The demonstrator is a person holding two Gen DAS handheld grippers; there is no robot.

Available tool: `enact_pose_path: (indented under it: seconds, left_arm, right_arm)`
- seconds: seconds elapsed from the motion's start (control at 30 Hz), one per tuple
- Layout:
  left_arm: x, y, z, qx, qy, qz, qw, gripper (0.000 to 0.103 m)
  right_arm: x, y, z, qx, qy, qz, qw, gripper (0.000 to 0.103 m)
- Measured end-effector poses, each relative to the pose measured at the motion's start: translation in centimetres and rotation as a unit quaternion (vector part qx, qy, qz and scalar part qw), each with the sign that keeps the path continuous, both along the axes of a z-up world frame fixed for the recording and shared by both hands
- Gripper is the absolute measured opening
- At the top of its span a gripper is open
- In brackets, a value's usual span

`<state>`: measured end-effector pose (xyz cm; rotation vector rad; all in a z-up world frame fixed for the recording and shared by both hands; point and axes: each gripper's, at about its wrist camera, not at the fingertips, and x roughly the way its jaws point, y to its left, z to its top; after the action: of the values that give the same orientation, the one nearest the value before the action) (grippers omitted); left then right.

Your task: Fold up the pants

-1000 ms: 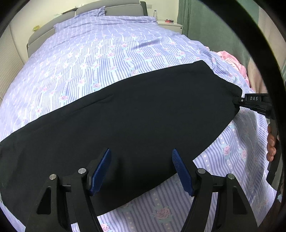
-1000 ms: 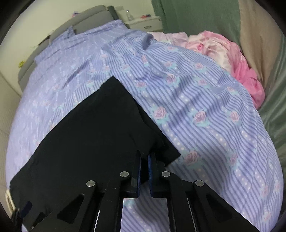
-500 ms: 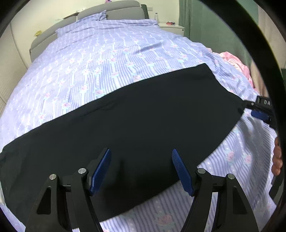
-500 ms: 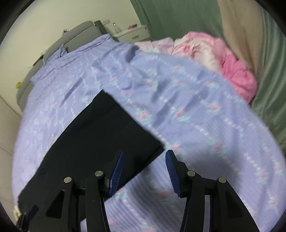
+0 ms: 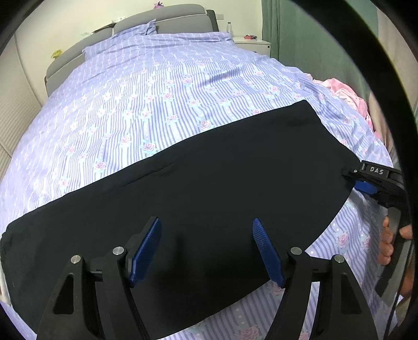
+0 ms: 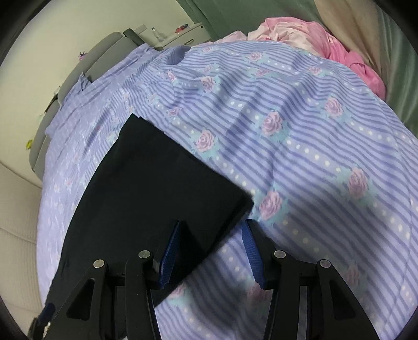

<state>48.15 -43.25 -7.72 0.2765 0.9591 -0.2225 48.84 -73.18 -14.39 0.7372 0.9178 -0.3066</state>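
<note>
Black fabric pants [image 5: 209, 198], flat long strip, lie across the near part of the bed on the lilac striped rose-print duvet cover [image 5: 162, 104], running from the bed's left edge toward its right edge; near long edge close to the foot edge of the bed

One short end of the pants [image 6: 146, 188] sits near the bed's right edge, its near corner between the right gripper [image 6: 211, 248] fingers. Right gripper jaws have just been opening: blue ribbed pads now spread about half, left pad [image 6: 169, 251] over the black cloth, right pad over the duvet, neither pressing the cloth, nothing held

Left gripper [image 5: 206, 248] hovers over the middle of the pants near their near edge, blue pads wide apart, nothing gripped; cannot tell if tips touch the cloth

In the left wrist view, the right gripper [image 5: 365, 180] sits at the pants' end, with the person's hand [image 5: 389, 243] on its handle

Crumpled pink fabric [image 6: 334, 39] lies at the bed's right edge; grey headboard [image 5: 162, 23] and white nightstand [image 5: 250, 43] at the far end
</note>
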Motion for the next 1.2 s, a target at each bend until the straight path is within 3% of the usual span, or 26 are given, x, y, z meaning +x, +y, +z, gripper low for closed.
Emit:
enact_pose_path:
  seconds: [0.13,0.2,0.3,0.4,0.6,0.7,0.9,1.07,1.2]
  left_arm:
    - [0.2,-0.4,0.0,0.0,0.0,0.005,1.0,0.072]
    - [0.3,-0.5,0.0,-0.001,0.002,0.008,1.0,0.072]
    - [0.1,-0.2,0.3,-0.005,0.002,0.008,1.0,0.072]
    - [-0.1,0.3,0.6,-0.005,0.001,0.01,0.9999,0.072]
    - [-0.1,3.0,2.0,-0.019,-0.005,0.038,0.9991,0.072]
    - [-0.4,5.9,3.3,-0.032,-0.013,0.055,0.9979,0.072]
    - [-1.6,14.2,6.0,-0.049,-0.031,0.093,0.994,0.072]
    - [-2.8,21.9,7.8,-0.043,-0.032,0.117,0.9916,0.072]
    - [-4.3,28.3,8.8,-0.037,-0.04,0.139,0.9888,0.072]
  right_arm:
    - [0.2,-0.2,-0.4,0.001,0.0,-0.007,1.0,0.049]
    - [0.4,-0.1,0.0,-0.012,0.012,-0.008,1.0,0.043]
    - [-0.3,-0.9,0.9,-0.001,0.01,-0.028,1.0,0.019]
    - [-0.7,-1.2,2.5,0.009,-0.006,-0.038,0.999,0.014]
    - [0.4,3.0,9.5,-0.106,-0.048,0.024,0.993,0.012]
    - [0.7,6.8,14.1,-0.158,-0.089,0.078,0.98,0.012]
    - [1.4,16.4,20.5,-0.209,-0.153,0.178,0.949,0.011]
    - [1.1,25.2,23.0,-0.234,-0.165,0.236,0.929,0.011]
    - [0.7,32.8,23.1,-0.25,-0.16,0.291,0.91,0.011]
